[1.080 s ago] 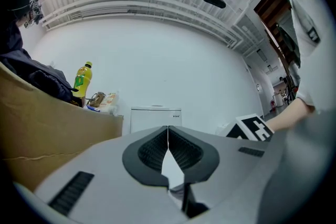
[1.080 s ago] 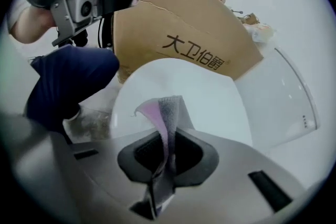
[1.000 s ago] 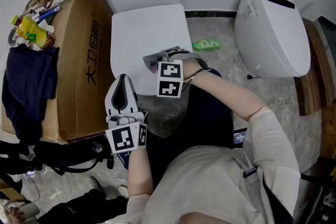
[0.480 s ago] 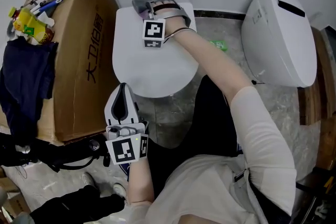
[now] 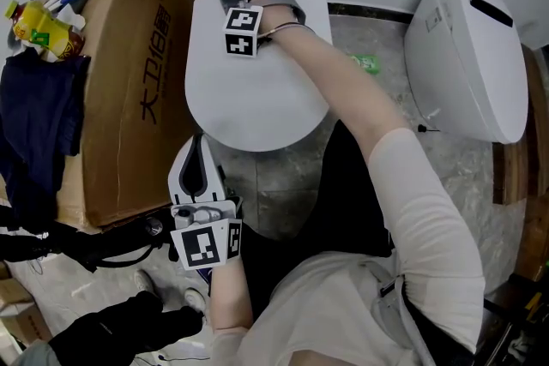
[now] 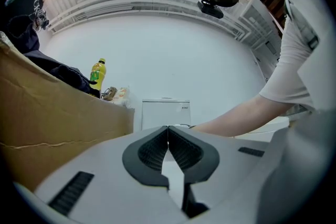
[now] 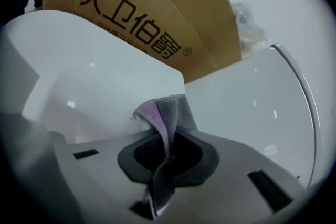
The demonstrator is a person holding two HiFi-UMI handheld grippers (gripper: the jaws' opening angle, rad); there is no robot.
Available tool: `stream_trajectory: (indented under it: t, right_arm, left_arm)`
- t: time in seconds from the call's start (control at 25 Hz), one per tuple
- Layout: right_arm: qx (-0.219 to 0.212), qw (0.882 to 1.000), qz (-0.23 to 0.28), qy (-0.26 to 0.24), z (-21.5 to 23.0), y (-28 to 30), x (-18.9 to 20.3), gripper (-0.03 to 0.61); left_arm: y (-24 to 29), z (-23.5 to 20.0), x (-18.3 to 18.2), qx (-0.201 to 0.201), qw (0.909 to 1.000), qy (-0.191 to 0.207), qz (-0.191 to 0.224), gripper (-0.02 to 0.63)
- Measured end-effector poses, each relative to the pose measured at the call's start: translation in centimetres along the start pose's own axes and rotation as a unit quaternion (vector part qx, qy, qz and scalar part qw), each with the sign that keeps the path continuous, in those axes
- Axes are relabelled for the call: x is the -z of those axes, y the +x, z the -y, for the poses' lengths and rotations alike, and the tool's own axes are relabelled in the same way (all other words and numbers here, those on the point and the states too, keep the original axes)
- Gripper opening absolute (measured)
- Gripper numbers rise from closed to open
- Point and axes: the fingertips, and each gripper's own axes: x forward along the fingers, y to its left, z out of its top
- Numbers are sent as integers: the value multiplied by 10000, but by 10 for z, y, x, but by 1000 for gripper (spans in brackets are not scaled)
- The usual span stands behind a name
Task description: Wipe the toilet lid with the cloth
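Cloth [image 7: 167, 113] clamped in right gripper [image 7: 165, 153], at back edge of toilet lid [image 5: 257, 94]

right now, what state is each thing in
toilet lid: down, closed
cloth: bunched, pinched in the right gripper's jaws
right gripper: shut on the cloth, at the lid's back edge
left gripper: shut, empty, in front of the lid

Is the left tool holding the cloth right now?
No, the left tool is shut on nothing, while the grey cloth is pinched in the right tool.
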Motion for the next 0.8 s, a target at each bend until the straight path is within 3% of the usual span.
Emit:
stream_trajectory:
  t: [0.52,0.8]
  right_arm:
    - [-1291,9913,234,14,-84,-78,-13,47]
    - [-1603,9863,366,-158,-126,-124,-14,48]
  left_arm:
    - [-2,-10,-15,5,9998,-19,178,15]
    - [-2,-13,-22,-1,9997,0,226,15]
